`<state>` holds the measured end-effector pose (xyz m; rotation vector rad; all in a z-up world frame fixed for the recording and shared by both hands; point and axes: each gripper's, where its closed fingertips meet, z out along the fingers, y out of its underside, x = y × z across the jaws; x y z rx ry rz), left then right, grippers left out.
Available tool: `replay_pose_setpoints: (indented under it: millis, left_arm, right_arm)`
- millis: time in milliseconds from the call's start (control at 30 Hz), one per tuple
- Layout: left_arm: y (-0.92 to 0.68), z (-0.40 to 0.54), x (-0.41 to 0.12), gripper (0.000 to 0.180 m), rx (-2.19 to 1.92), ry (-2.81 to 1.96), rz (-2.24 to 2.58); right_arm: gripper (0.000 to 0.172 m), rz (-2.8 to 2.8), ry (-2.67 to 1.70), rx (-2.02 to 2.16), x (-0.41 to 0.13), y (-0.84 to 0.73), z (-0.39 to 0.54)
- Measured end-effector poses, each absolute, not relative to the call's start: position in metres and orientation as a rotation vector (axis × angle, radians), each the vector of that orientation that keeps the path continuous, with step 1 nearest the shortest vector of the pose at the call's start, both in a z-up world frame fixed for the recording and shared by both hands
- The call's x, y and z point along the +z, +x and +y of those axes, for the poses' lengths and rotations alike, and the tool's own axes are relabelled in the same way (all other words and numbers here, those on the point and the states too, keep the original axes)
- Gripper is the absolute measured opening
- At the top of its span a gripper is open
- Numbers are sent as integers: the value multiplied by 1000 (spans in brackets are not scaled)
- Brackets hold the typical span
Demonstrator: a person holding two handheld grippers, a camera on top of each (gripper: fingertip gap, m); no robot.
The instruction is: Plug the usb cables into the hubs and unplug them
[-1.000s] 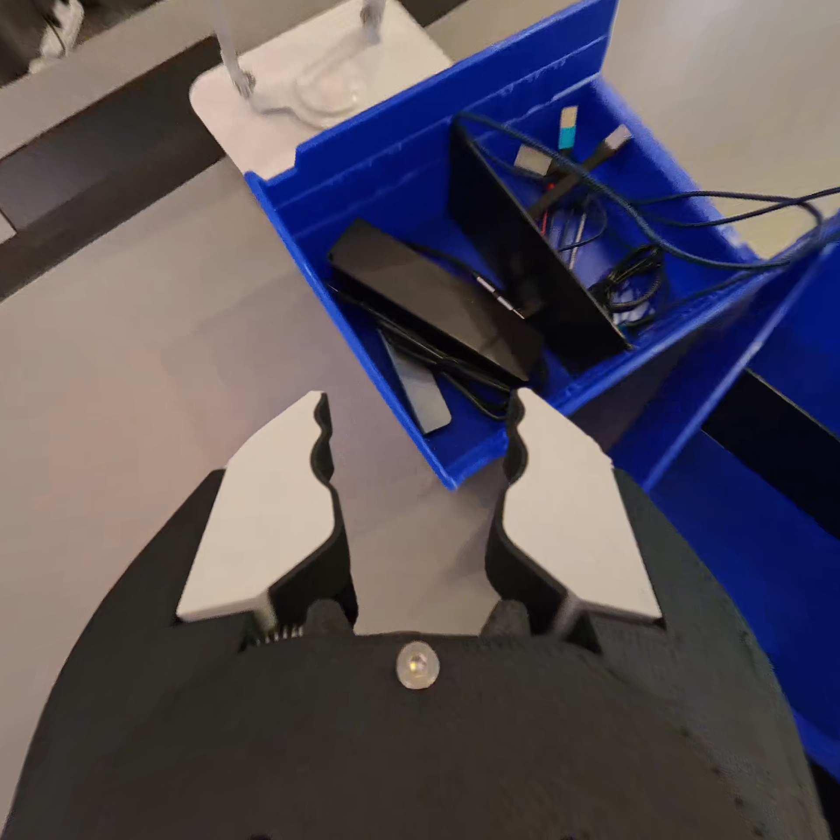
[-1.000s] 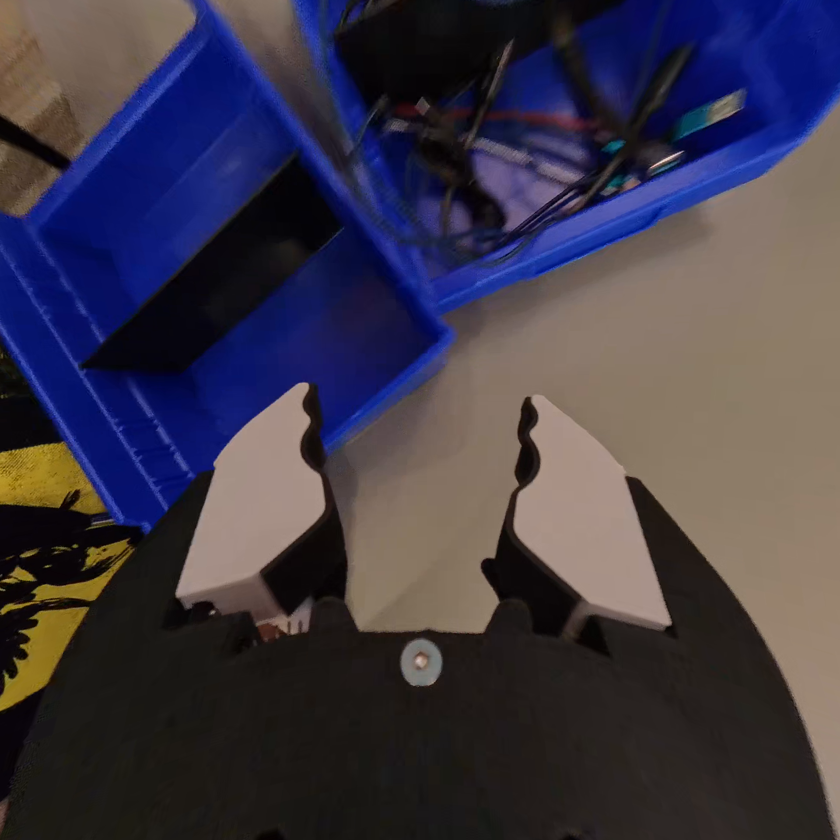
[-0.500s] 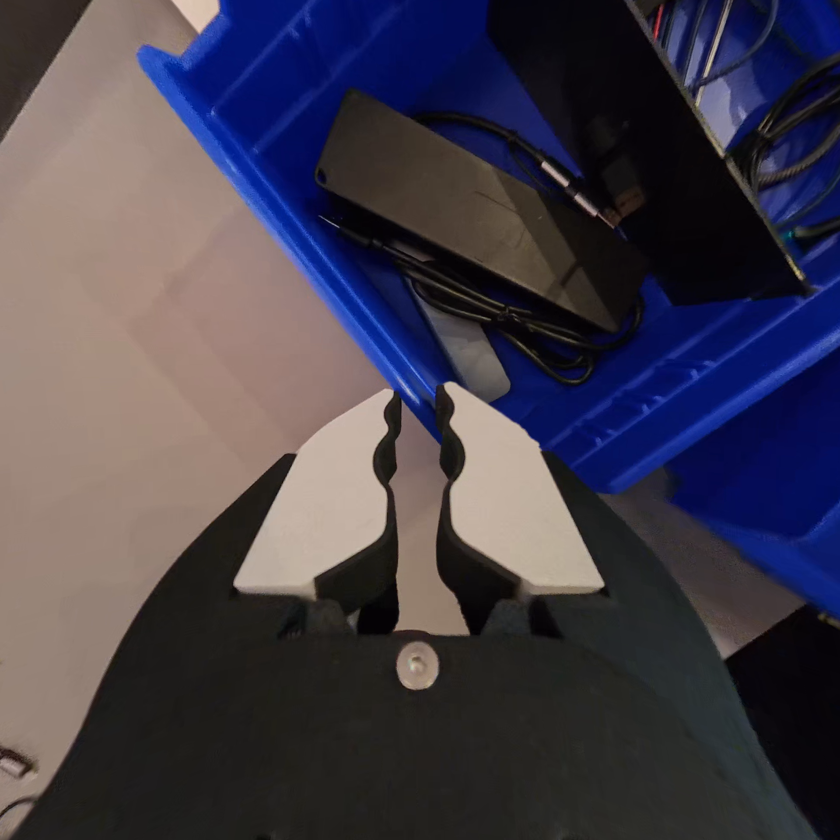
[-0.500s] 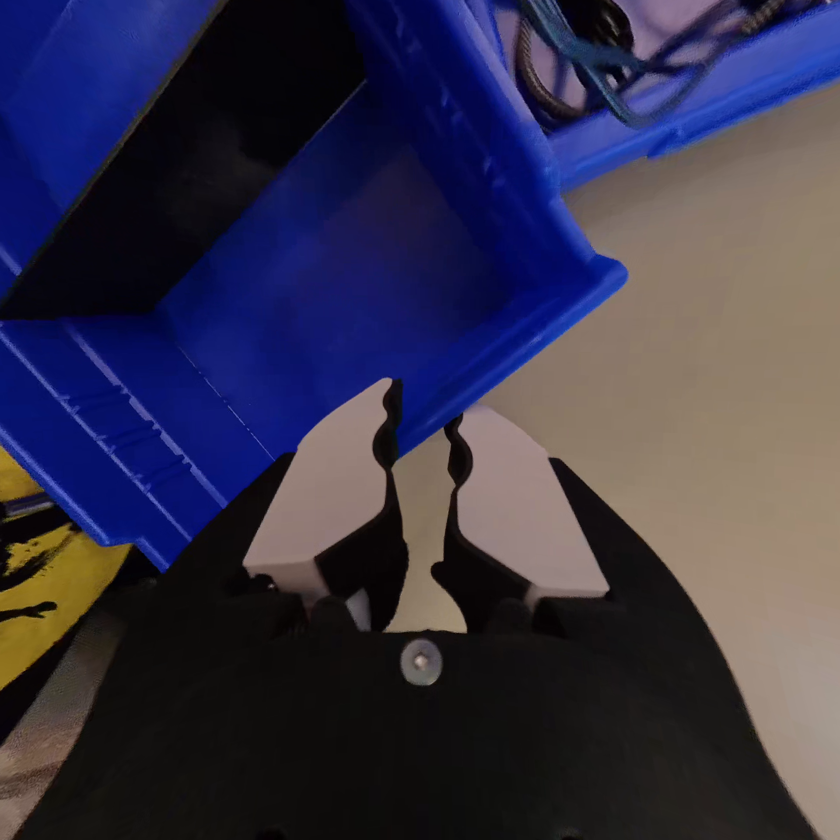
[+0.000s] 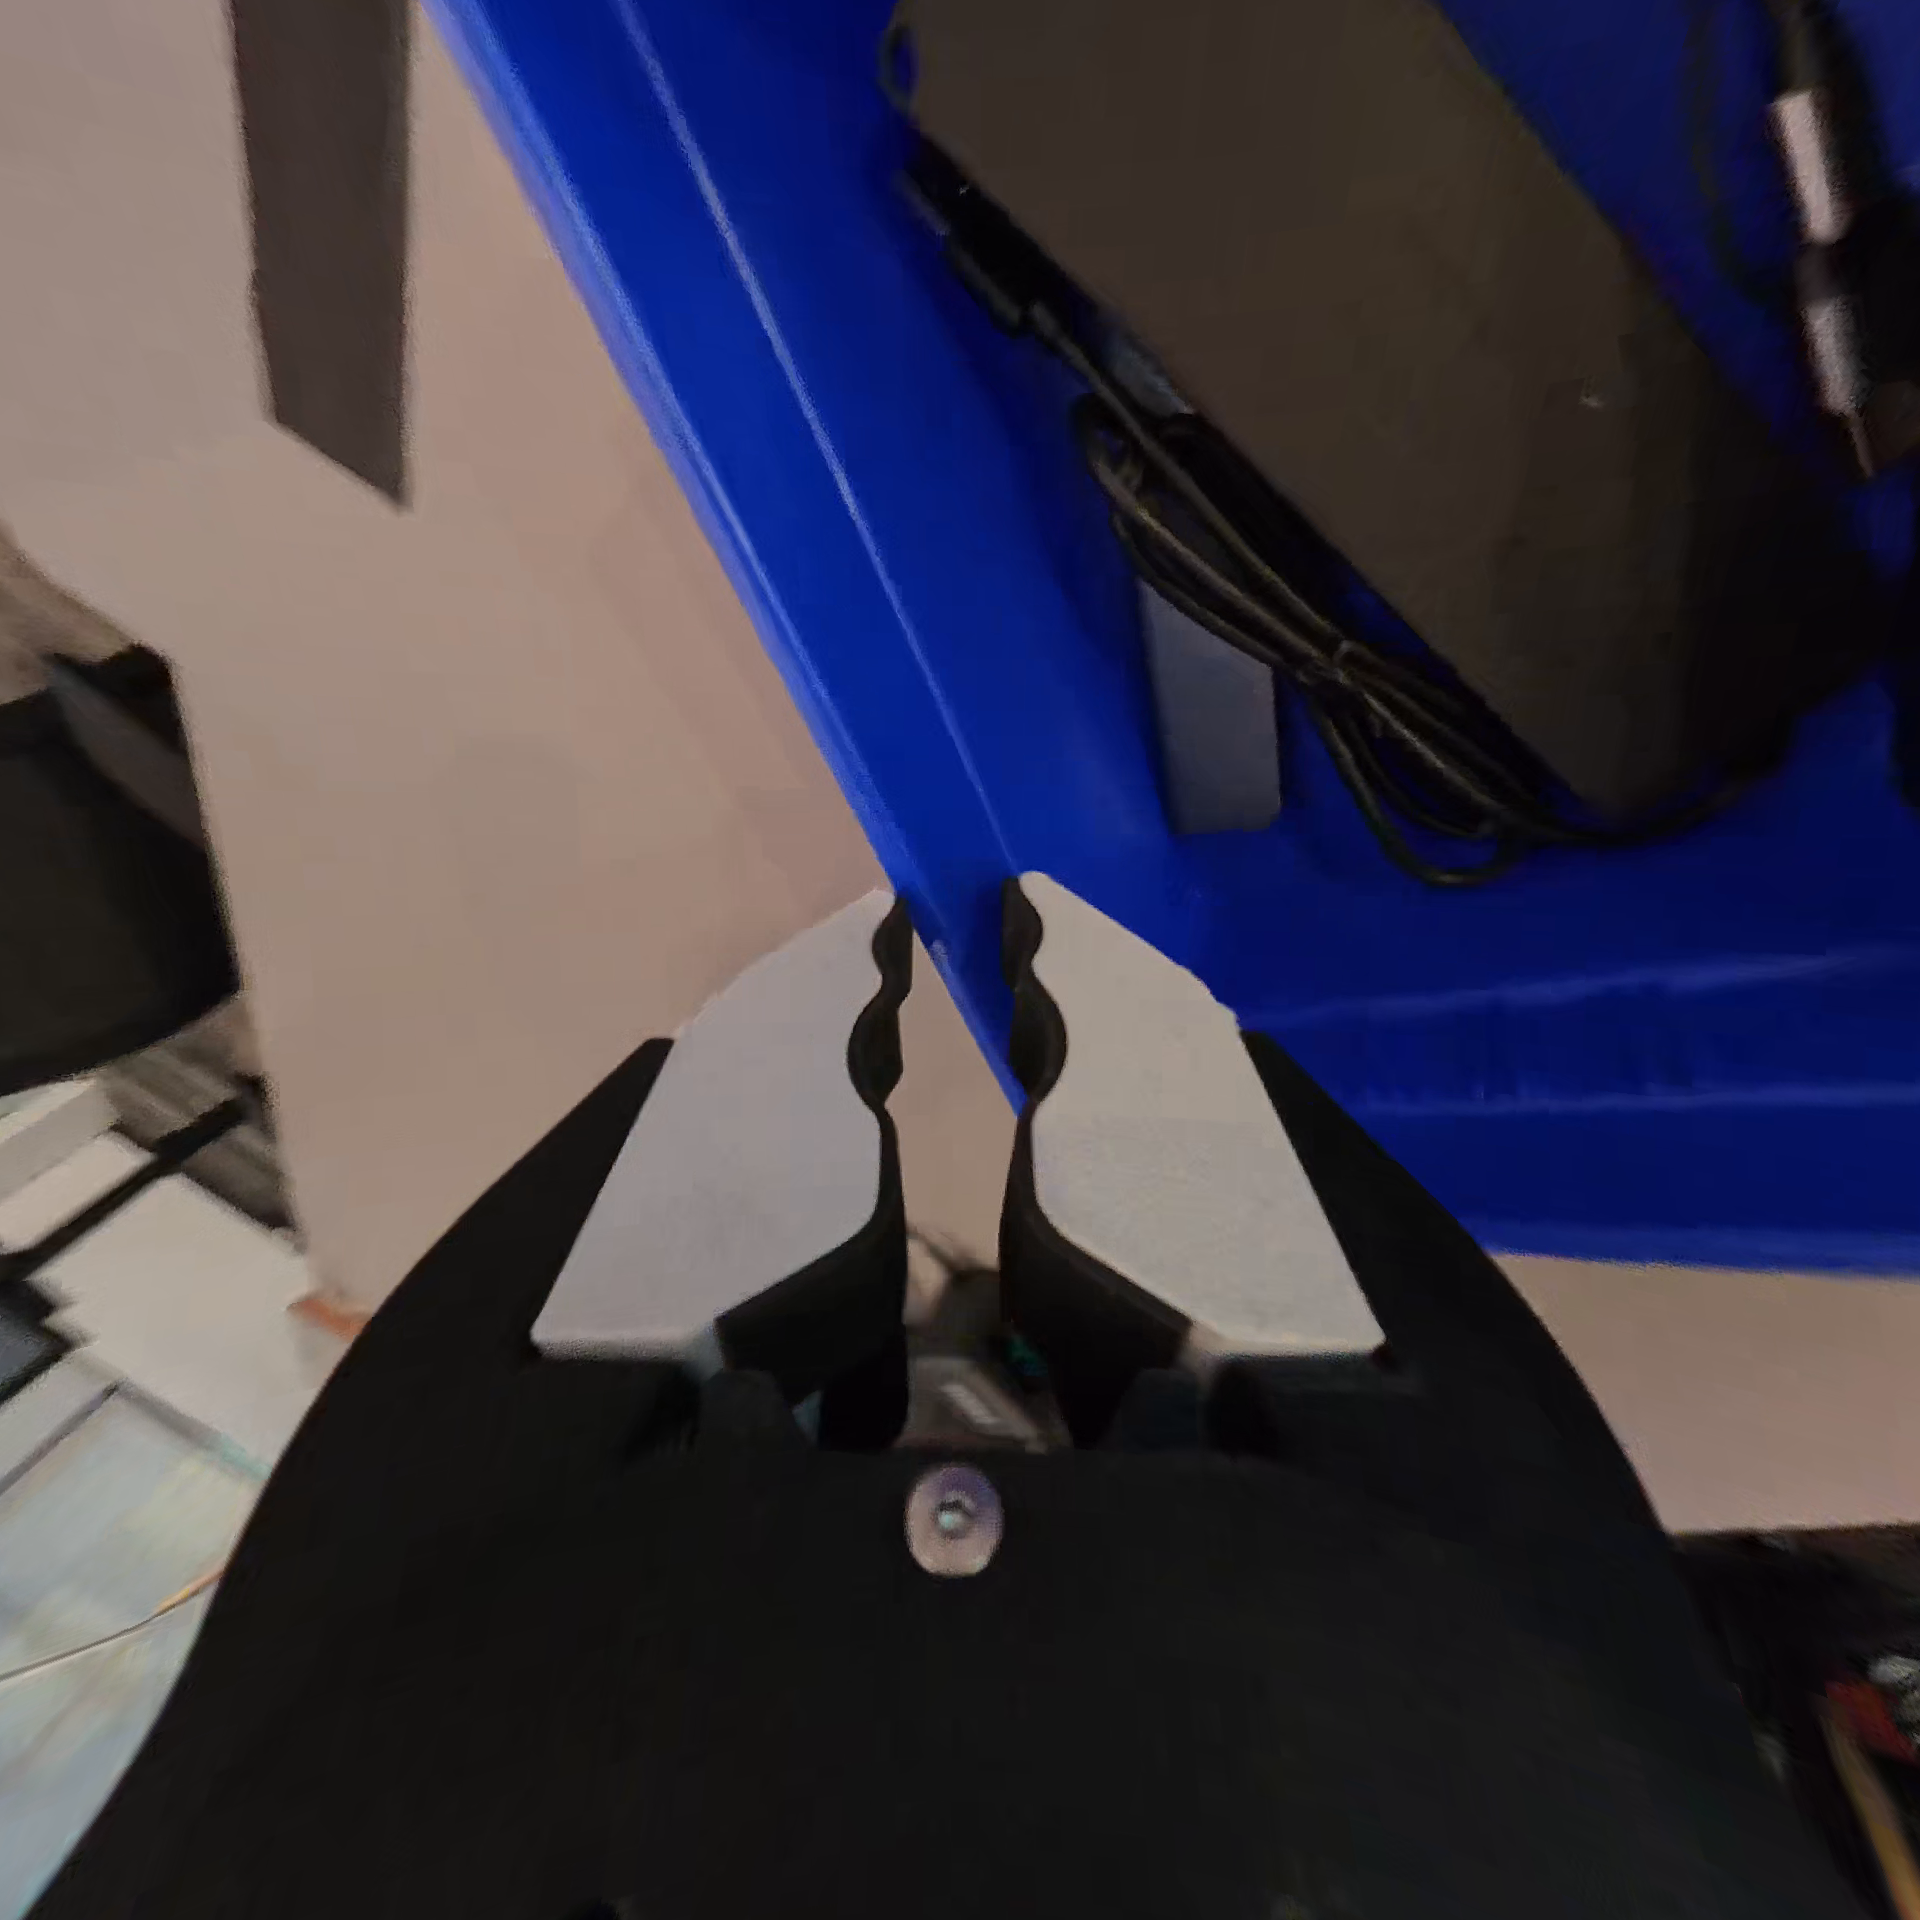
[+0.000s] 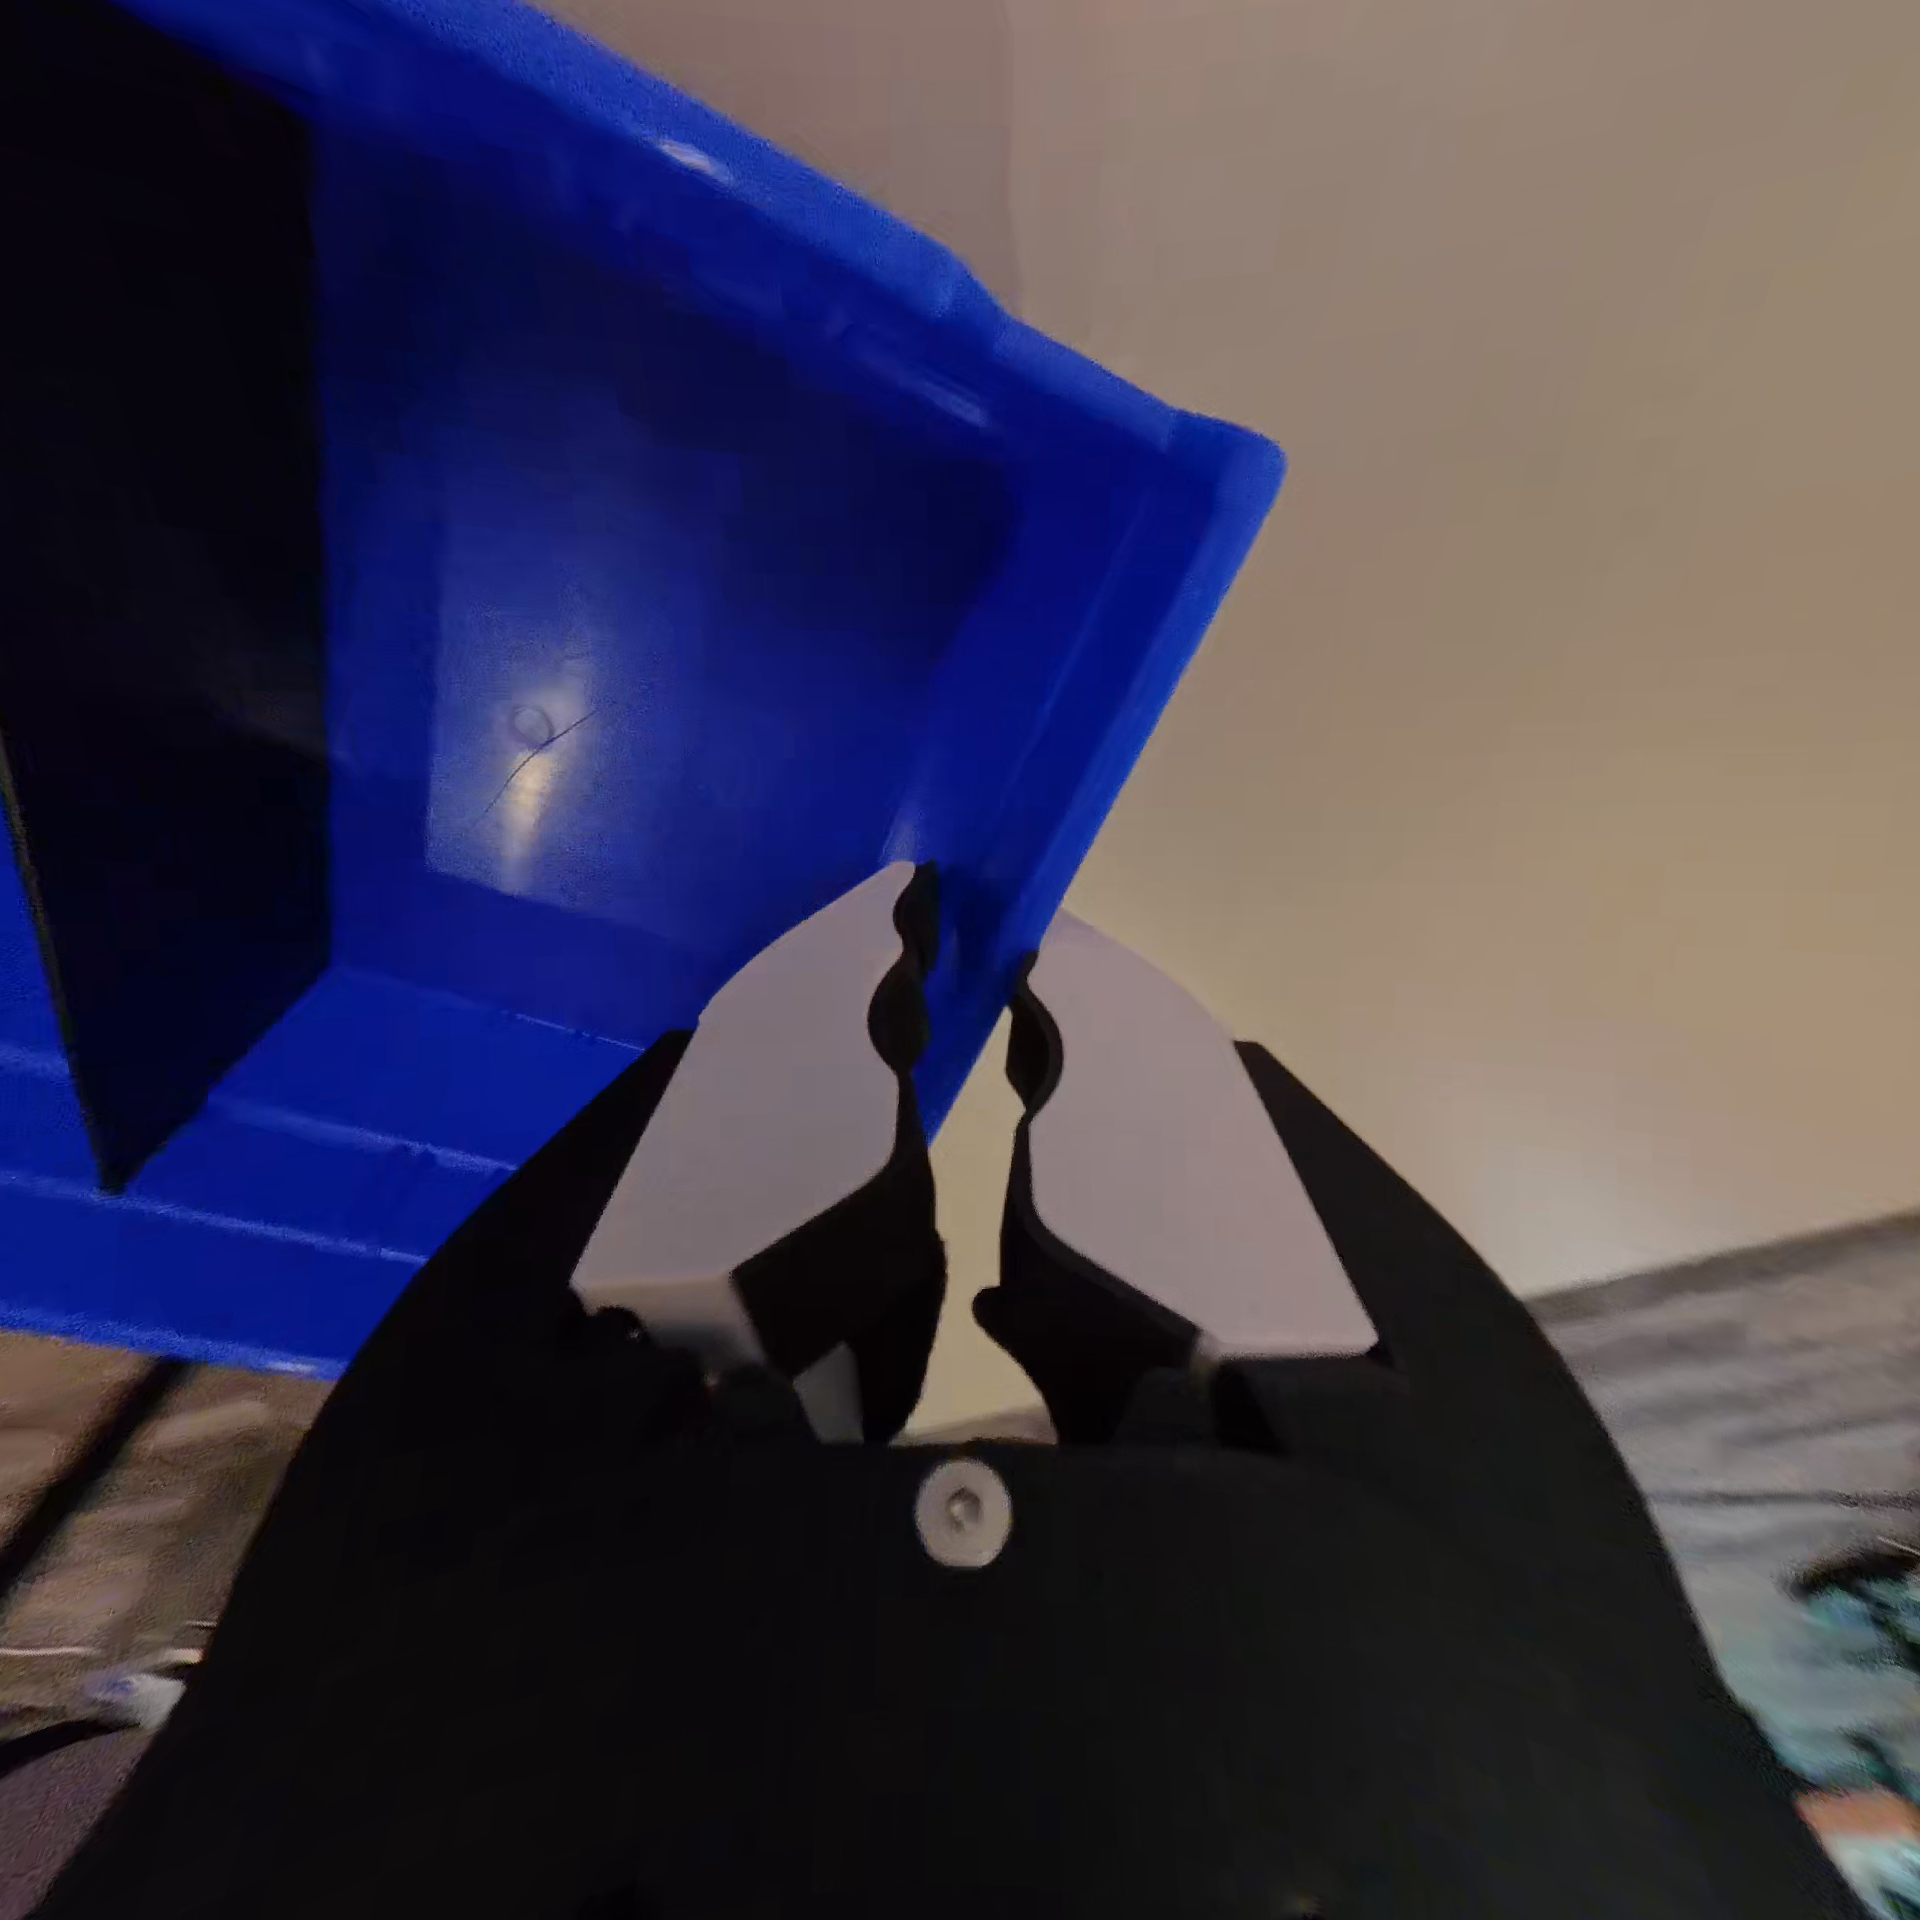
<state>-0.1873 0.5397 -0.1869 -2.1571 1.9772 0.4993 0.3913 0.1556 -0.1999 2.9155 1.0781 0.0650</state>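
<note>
The black hub (image 5: pixel 1382 343) and its cables (image 5: pixel 1278 623) lie in a blue bin (image 5: pixel 831 436) whose corner wall the left gripper (image 5: pixel 956 935), wide open a second ago, now clamps. The right gripper (image 6: pixel 971 935) likewise pinches the second bin (image 6: pixel 1091 665). Plugging has not begun; the bins are probably being repositioned first.

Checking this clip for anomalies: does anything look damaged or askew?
Both blue bins sit tilted in view. The near-empty bin, its rim clamped by the right gripper, shows a thin dark hairline on its floor, scratch or crack unclear.
</note>
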Motion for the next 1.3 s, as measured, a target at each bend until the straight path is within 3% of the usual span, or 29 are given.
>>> replay_pose_setpoints:
  millis: [33, 767, 1300]
  left_arm:
    - [-193, 556, -187, 17, 558, -2123, 1982]
    - [-125, 755, -186, 17, 761, -2064, 1762]
    - [-117, 775, -186, 17, 723, -2142, 1665]
  right_arm:
    - [11, 1073, 2895, 101, -200, 405, 165]
    - [19, 1092, 2846, 633, -200, 547, 393]
    - [25, 1057, 2871, 747, -202, 565, 432]
